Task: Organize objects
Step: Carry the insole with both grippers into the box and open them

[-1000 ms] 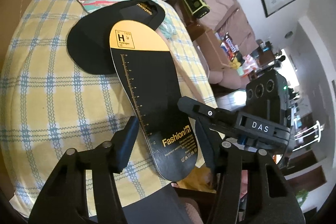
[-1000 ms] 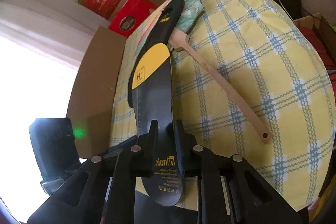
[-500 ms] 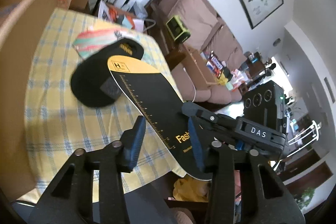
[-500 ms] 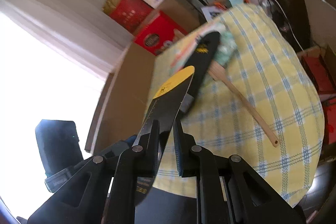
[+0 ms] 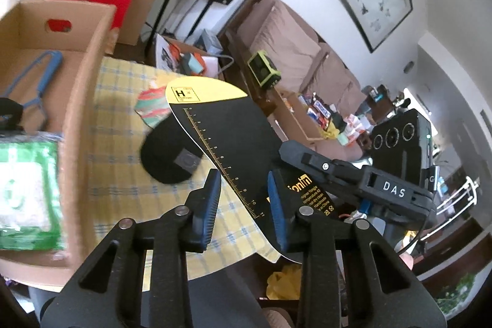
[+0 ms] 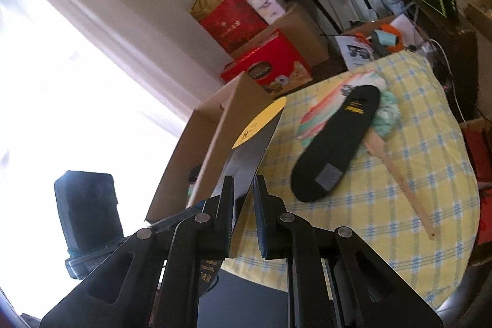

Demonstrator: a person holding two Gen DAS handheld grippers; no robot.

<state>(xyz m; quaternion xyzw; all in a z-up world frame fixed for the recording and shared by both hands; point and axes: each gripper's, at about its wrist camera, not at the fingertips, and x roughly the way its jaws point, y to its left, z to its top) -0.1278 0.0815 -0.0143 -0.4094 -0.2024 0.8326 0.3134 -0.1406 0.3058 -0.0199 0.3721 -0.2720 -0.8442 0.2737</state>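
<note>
In the left wrist view, a flat black insole with a yellow toe and a printed gold ruler scale (image 5: 227, 140) is seen held clear of the desk, its long axis running from the lower right of the frame, at the heel, up to the yellow toe at centre. The heel is gripped from the right by the right gripper (image 5: 295, 152), a black tool marked DAS. The left gripper (image 5: 244, 205) is seen at the bottom centre with its jaws closing; the insole's edge lies between the blue pads, but no pad can be confirmed pressing on it. An open brown cardboard box (image 5: 89, 100) stands at the left of the frame, just beside the lifted insole, with a green packet (image 5: 27, 192) and a blue looped tool (image 5: 37, 82) inside. A second black insole (image 5: 167, 156) and a pastel striped insole (image 5: 152, 106) lie on the yellow checked tablecloth (image 5: 117, 174) beneath.

In the right wrist view, the same insole is seen nearly edge-on, clamped at its heel between narrow jaws, the yellow toe pointing to the upper centre, against the box wall (image 6: 215, 143). The box lies left of the jaws, so the right hand is judged the carrier. A long wooden shoehorn (image 6: 399, 174) lies at the right, well clear; the near box wall is judged the only obstacle.
</note>
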